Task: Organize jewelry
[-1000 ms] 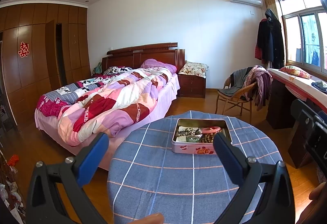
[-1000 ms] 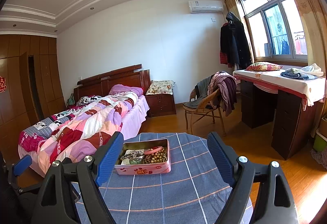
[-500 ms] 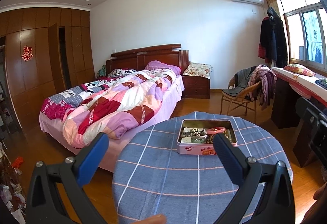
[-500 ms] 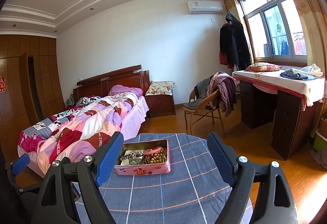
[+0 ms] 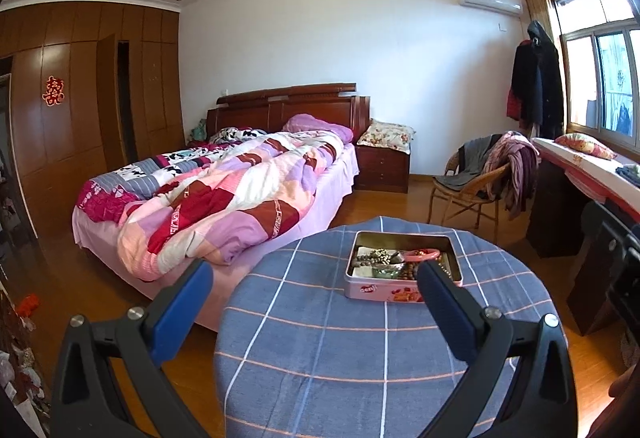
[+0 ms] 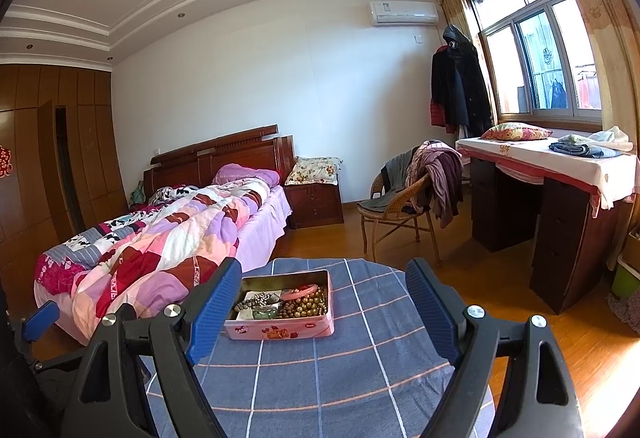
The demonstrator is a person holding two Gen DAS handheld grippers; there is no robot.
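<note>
round worktop (image 5: 320,350) under a blue checked cloth, seen past both sets of jaws. left gripper (image 5: 316,290): jaws spread wide, nothing between the pads. right gripper (image 6: 320,302): jaws spread wide too, nothing pinched.

jewelry tin (image 6: 280,330), pink sides, lid off, sits flat on the cloth. from the right wrist it lies ahead of the jaws, in the gap but close to the left blue pad, apart from it. from the left wrist the tin (image 5: 384,288) lies ahead, its right end hidden behind the right pad. inside: brown bead strands (image 6: 308,304), a pink bangle (image 6: 300,292), a greenish piece, pale cards; finer detail too small to tell.

edges: the tin sits toward the far rim of the worktop, with a band of cloth beyond it. bare cloth lies between jaws and tin and off to the right of the tin. the worktop's left rim is near the bed (image 5: 224,206); floor gap narrow there. right of the jaws, open wood floor, then a wicker chair (image 6: 396,210) and a dark desk (image 6: 560,238), well apart.

writing: small red mark and pictures on the tin's front wall, not legible. red paper character on the wardrobe (image 5: 53,91).
</note>
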